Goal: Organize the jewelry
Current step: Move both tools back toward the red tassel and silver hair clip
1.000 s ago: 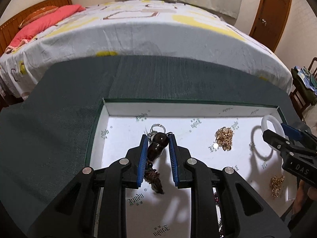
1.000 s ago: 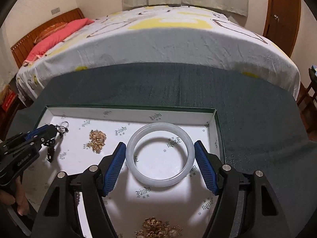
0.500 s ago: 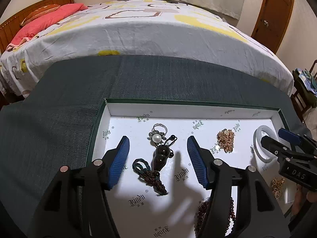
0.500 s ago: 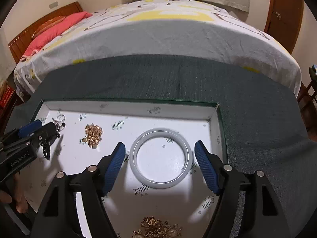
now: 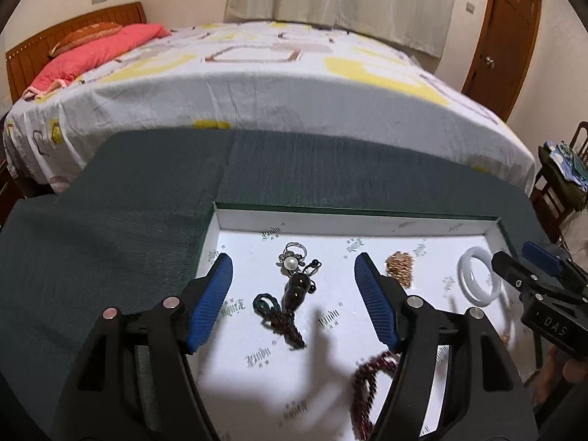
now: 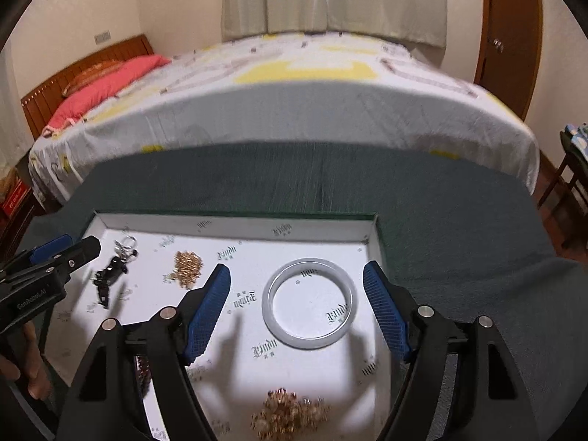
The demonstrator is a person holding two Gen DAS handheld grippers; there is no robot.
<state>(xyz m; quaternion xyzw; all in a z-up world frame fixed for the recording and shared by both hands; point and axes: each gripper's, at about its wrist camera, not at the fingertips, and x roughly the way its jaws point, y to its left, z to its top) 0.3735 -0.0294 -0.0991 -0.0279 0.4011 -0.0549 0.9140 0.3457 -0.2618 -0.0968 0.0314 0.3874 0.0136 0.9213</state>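
Left wrist view: hovering over the white tray (image 5: 367, 220), left gripper (image 5: 294, 286) opening above the dark pendant (image 5: 296, 290), right gripper (image 6: 296, 294) gaping around the white bangle (image 6: 309, 310), touching nothing.

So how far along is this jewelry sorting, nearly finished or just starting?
Well along, it seems. Laid out apart in the white tray: dark pendant, gold chain, pale bangle. Nothing is in hand: the left gripper is opening above the pendant, the right gripper stands open over the bangle. Possibly left: the red bead string.
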